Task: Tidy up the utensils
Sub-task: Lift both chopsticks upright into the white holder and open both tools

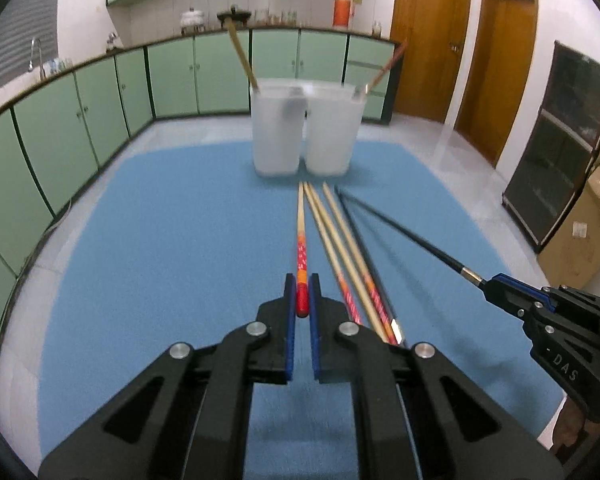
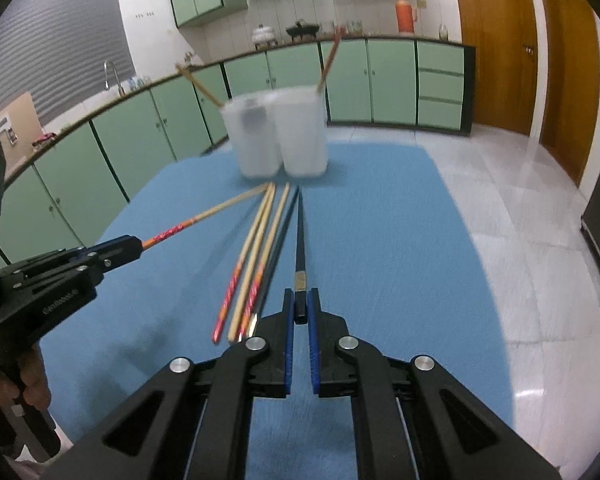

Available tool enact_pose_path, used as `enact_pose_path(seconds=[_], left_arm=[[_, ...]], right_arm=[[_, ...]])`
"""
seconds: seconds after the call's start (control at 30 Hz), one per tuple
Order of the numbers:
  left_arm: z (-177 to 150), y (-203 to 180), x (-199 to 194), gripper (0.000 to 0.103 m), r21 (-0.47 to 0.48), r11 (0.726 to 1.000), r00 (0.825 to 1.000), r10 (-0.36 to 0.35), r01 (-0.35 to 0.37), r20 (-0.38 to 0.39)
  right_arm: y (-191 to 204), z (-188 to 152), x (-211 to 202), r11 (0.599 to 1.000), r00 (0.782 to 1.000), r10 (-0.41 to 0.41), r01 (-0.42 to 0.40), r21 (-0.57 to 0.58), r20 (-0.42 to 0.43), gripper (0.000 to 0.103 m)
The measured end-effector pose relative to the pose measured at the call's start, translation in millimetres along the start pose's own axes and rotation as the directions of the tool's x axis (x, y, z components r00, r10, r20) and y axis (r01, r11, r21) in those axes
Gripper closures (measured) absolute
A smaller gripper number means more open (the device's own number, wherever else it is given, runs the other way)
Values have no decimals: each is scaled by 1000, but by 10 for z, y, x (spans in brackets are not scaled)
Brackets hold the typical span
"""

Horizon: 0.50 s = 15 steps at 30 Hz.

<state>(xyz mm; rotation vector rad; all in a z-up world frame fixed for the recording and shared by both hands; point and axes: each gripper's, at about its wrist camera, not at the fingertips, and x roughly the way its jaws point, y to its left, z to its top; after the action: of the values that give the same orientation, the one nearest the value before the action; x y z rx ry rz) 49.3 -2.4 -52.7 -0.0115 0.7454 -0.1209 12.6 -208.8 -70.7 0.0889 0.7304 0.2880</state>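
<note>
Right, we have both jaws clenched on chopstick butts: left gripper on the red-patterned chopstick, right gripper on the black chopstick. Tips point ahead at the two frosted cups. Risks: long sticks pivoting in such end-grips, tips striking a rim, or sweeping the loose chopsticks between us.

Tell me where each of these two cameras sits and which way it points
Left wrist: on the left gripper, looking along its fingers at the red-patterned chopstick it grips; the right gripper shows at right.
Right wrist: on the right gripper, aimed along its black chopstick; the left gripper and the person's hand show at left.
Shared: the blue mat, two frosted cups, loose chopsticks.
</note>
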Motion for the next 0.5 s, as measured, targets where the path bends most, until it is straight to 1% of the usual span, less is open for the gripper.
enact_pose_path(seconds=[0.1,0.23,0.33,0.5], left_arm=[[174,-4,-162,98,2,1000,998,-2,2,58],[382,-23,-320,98,2,1000,992,-10,9,128],[490,-13,-390,98,1,1000,986,-15,15,168],[669,-26,-432,98,4,1000,975,-27,27,219]], right_arm=[[-16,151,-119,1000,999,1,0,-10,40,97],[-55,426,-309,1000,993,11,-9,-15,117,97],[-71,609,-403,1000,986,18,-16,-14,165,97],[-66,834,-487,999,974,39,-38,-11,222,97]])
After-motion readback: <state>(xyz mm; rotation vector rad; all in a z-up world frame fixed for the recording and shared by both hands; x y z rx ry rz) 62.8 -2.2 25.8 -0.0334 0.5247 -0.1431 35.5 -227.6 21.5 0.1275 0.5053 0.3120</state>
